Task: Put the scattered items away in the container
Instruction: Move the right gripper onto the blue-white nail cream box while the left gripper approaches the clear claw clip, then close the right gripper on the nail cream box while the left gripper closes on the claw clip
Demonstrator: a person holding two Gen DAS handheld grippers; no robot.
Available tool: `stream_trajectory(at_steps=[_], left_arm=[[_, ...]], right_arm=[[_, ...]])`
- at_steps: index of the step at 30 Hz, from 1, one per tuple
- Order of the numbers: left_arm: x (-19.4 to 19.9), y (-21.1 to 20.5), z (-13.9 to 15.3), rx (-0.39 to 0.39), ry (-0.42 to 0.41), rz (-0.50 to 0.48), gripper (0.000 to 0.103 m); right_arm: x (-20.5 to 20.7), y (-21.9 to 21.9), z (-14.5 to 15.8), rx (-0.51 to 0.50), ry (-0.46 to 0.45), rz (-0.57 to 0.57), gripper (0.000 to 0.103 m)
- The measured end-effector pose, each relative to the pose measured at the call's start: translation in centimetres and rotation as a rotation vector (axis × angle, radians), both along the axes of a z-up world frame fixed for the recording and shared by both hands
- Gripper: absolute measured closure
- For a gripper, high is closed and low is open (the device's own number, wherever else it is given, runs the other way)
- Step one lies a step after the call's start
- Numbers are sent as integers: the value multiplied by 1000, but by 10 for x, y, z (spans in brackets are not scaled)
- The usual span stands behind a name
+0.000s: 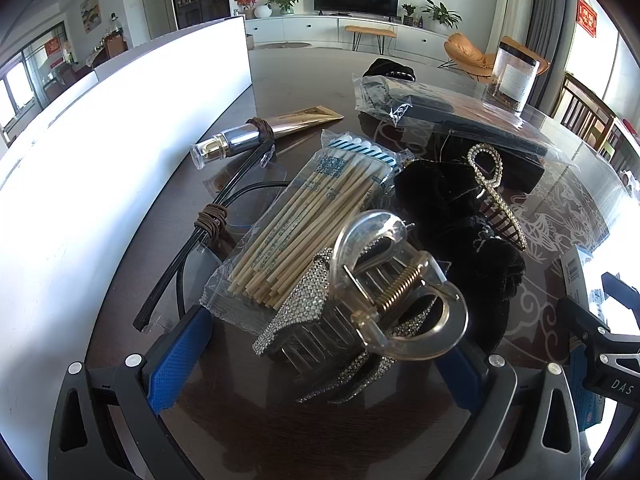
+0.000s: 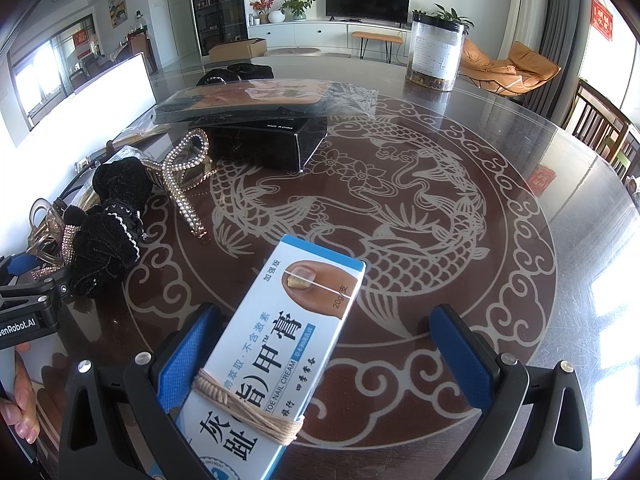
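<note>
The clear claw hair clip [image 1: 394, 292] lies on the table [image 1: 552, 216] between the left gripper [image 1: 320, 360]'s wide-spread fingers, against the swab packet [image 1: 304, 220] and black scrunchie [image 1: 460, 216]. It looks light, rigid, slick and possibly brittle; its looped handles seem the best hold. Its spring axis runs diagonally, teeth toward the camera. The right gripper [image 2: 324, 360], also spread, has the cream box [image 2: 280, 340] between its fingers, pointing away.

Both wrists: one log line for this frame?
left gripper: open around hair claw | right gripper: open, cream box between fingers | table: cluttered
</note>
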State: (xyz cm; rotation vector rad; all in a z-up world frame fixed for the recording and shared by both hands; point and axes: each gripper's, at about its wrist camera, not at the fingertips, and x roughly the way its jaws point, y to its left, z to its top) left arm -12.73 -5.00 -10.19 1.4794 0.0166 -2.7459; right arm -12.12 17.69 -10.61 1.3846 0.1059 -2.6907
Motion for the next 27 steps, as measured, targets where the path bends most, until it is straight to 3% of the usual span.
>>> stream_trajectory(at_steps=[27], left_arm=[[5,0,1,1,-12,-26,0]], right_arm=[[0,0,0,0,0,0,0]])
